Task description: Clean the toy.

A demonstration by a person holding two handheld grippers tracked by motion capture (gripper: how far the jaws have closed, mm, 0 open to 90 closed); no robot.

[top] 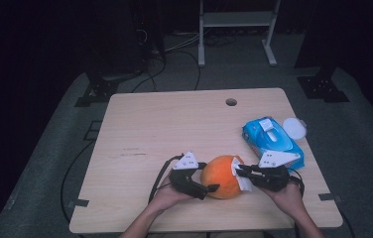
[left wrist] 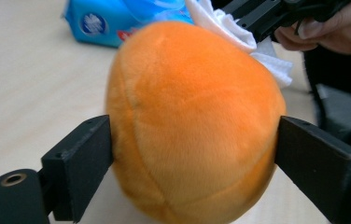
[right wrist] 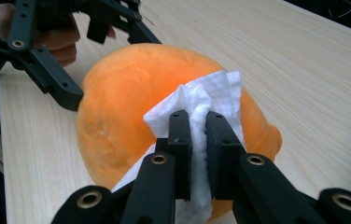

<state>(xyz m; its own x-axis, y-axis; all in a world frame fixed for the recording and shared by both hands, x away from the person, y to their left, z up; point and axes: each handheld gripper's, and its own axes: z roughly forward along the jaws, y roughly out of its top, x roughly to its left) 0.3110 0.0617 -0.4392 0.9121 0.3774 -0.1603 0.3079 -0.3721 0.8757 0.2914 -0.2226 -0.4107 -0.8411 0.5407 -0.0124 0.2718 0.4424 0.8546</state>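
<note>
**Soft plush ball steadied for a wipe**

At the near edge of the desk point(top: 140, 124), toward the middle, the left gripper point(top: 200, 179) straddles an orange plush ball point(top: 221, 176). In the left gripper view the two black jaws stand spread against the ball's flanks, touching the pile with little sign of denting it, so this looks a light brace rather than a hard squeeze. The ball should be light, soft and springy (fuzzy enough not to slip), and it will roll if pushed from one side; it is best taken across its widest part, as now.

The right gripper point(right wrist: 198, 122) is clenched on a folded white wipe point(right wrist: 206, 95), pressed to the ball's upper right side. The wipe is limp and may tear.

Toward the right edge lies a blue wipe pack point(top: 272, 138).
</note>
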